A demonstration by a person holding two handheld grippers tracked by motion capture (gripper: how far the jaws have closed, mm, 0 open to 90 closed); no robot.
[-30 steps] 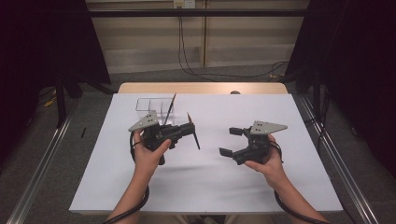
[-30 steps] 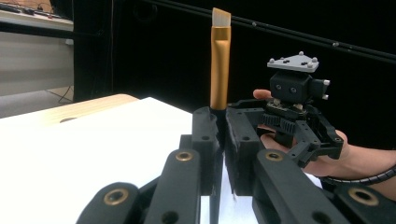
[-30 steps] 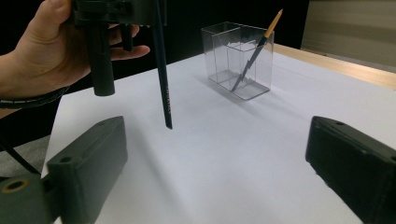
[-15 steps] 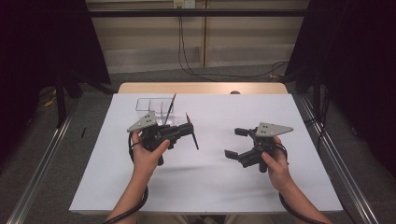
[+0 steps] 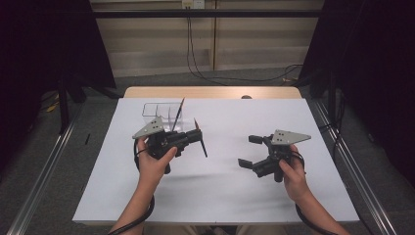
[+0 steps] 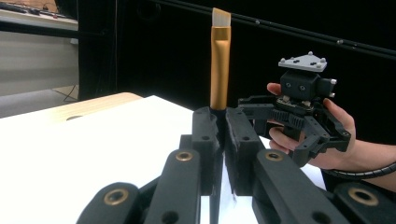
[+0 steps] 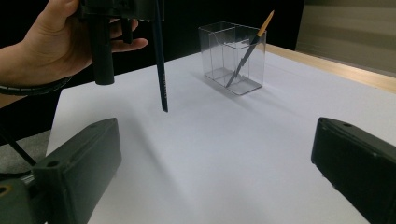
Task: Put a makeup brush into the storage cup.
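This looks like a lab set up for filming; black curtains [image 5: 44, 44] hang on both sides; a table [image 5: 274, 92] wears a white sheet [image 5: 225, 191]; metal rails [image 5: 39, 181] run along the grey floor; cables [image 5: 195, 54] dangle down the back wall.

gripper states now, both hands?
Left gripper: shut on the flat paintbrush with gold ferrule and dark handle.
Right gripper: open, holding nothing.

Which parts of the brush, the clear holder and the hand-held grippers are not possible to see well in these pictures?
- Held brush: in the left gripper view, the closed jaws of the left hand-held gripper hide its middle, and the bottom edge cuts its handle.
- Same brush: in the right gripper view, the top edge cuts its bristle end.
- Clear holder: in the high view, too small to count compartments.
- Right hand-held gripper: its jaws are cut by that view's edges.
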